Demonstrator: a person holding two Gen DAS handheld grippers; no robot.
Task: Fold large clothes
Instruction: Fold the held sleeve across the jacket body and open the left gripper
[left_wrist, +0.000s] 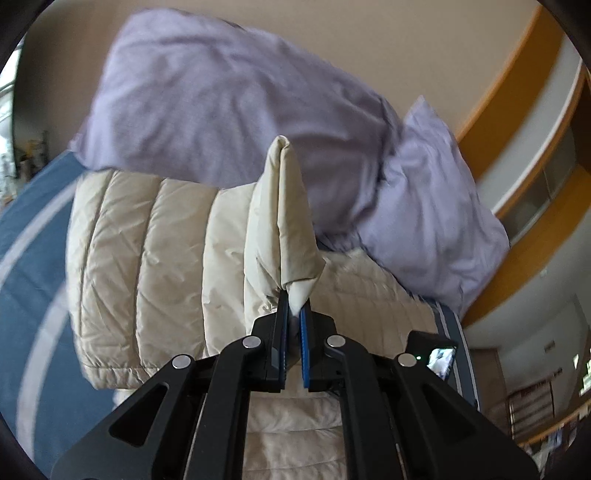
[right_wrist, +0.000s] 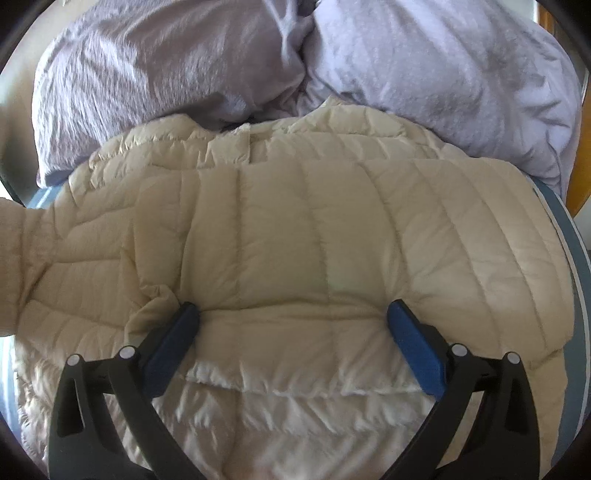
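Observation:
A cream quilted puffer jacket (right_wrist: 288, 229) lies spread on a blue bed cover, partly folded. My left gripper (left_wrist: 294, 301) is shut on a pinched fold of the jacket (left_wrist: 284, 218) and holds that part lifted, so it stands up in front of the camera. The rest of the jacket (left_wrist: 147, 266) lies below it. My right gripper (right_wrist: 293, 314) is open wide, its blue-padded fingers (right_wrist: 413, 343) resting on the jacket near its folded lower edge, with a fold of fabric between them.
Two lilac pillows (right_wrist: 184, 66) (right_wrist: 461, 81) lie just beyond the jacket, touching its far edge. The blue bed cover with pale stripes (left_wrist: 29, 258) shows at the left. A wooden headboard and shelf (left_wrist: 517, 122) curve along the right.

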